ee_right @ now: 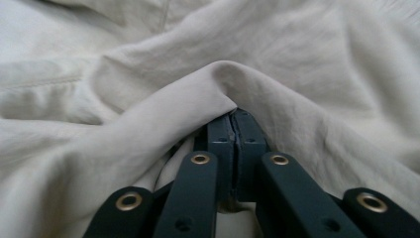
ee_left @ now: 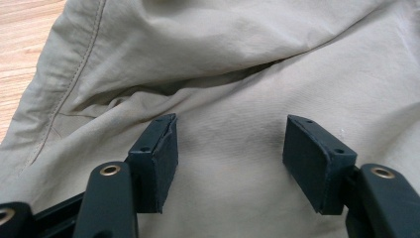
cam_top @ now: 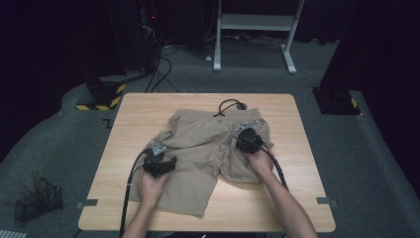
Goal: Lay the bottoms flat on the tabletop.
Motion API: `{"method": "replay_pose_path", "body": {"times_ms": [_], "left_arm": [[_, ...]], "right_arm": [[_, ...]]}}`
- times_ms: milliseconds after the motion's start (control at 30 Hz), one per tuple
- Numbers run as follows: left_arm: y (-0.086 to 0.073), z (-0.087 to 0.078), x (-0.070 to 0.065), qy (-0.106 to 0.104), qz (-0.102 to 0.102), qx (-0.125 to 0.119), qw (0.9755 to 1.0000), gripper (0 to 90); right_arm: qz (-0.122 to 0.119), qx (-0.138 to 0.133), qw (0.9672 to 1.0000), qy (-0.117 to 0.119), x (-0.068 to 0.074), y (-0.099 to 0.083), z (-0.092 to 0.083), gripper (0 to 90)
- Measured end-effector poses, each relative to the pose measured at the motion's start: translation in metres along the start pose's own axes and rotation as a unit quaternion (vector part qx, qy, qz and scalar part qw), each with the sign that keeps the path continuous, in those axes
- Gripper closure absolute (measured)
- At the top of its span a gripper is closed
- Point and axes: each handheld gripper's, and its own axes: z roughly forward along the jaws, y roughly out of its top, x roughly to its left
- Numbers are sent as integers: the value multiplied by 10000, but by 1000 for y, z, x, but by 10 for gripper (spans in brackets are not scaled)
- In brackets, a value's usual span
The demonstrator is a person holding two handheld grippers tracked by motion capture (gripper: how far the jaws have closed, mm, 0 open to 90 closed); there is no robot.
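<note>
A wooden worktop carries rumpled khaki shorts, spread across its middle. The left tool hovers over one leg, jaws spread wide with bare cloth between them, gripping nothing. The right tool sits near the waistband, jaws pressed together on a pinched fold of the shorts.

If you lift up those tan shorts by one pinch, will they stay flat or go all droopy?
Probably droopy: the shorts already lie in soft wrinkles on the table. The right gripper, shut on a fold, bunches the cloth easily, so it looks thin and light. They likely won't slip out, since the fold sits pinched between the pads.
</note>
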Motion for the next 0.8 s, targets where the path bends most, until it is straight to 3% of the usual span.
{"method": "replay_pose_path", "body": {"times_ms": [133,333,467,567,700,800], "left_arm": [[0,0,-1,17,-36,-15,10000,382],[-1,-1,-1,28,-54,-4,10000,377],[-1,-1,-1,32,-55,-4,10000,377],[-1,-1,-1,33,-56,-2,10000,376],[-1,-1,-1,40,-62,0,10000,371],[-1,-1,-1,44,-63,3,10000,370]], "right_arm": [[217,-176,9996,-10,-2,-4,-5,670],[161,-914,9956,160,5,-26,-48,666],[59,-1292,9915,106,7,-51,-84,660],[153,-1529,9881,-41,4,-73,-107,650],[267,-1359,9902,-173,-2,-100,-116,665],[252,-1002,9945,-150,-1,-114,-106,687]]}}
